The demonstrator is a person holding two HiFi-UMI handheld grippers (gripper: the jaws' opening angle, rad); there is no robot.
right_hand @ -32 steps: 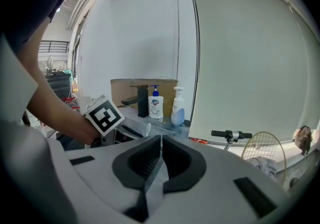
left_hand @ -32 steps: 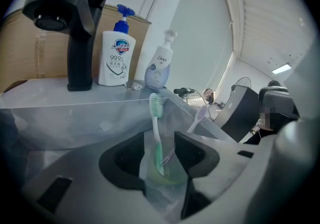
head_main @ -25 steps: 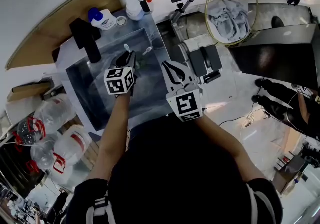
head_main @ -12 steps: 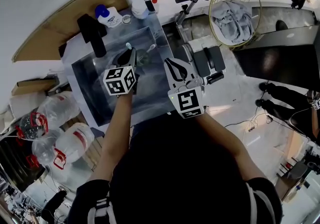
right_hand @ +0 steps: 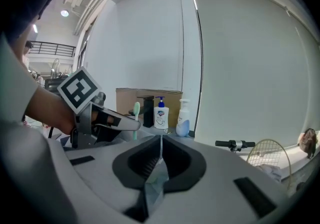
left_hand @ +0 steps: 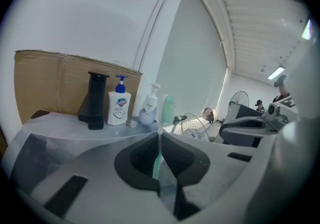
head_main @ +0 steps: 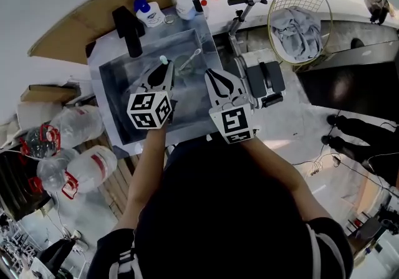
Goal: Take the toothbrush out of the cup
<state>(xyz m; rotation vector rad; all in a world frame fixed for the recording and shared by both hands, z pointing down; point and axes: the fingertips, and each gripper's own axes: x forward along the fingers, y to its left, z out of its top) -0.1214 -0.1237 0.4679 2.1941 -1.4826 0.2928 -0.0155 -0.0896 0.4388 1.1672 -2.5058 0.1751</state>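
Observation:
In the head view my left gripper (head_main: 167, 65) hangs over the sink, shut on a green toothbrush (head_main: 163, 60) that stands upright with its bristles on top. Its jaws have just been closing on the handle. In the left gripper view the toothbrush (left_hand: 168, 106) rises from between the pressed jaws of that gripper (left_hand: 159, 135). Just right of it in the sink stands a clear cup (head_main: 182, 68), hard to make out, with a white toothbrush (head_main: 191, 58) leaning in it. My right gripper (head_main: 208, 73) is shut and empty, level with the left one. The right gripper view shows its jaws (right_hand: 160, 140) together and the green toothbrush (right_hand: 136, 111) in the left gripper (right_hand: 134, 125).
The grey sink (head_main: 118, 78) has a black faucet (head_main: 128, 28) and two pump bottles (head_main: 148, 13) (head_main: 185, 4) on its back ledge, before a cardboard sheet (head_main: 93, 22). A wire basket with cloth (head_main: 299, 19) and a scooter handlebar (head_main: 252, 0) lie to the right. Plastic bottles (head_main: 68, 134) lie left.
My left gripper has risen with the green toothbrush in its jaws, up out of the sink. The right gripper has lifted only slightly beside it.

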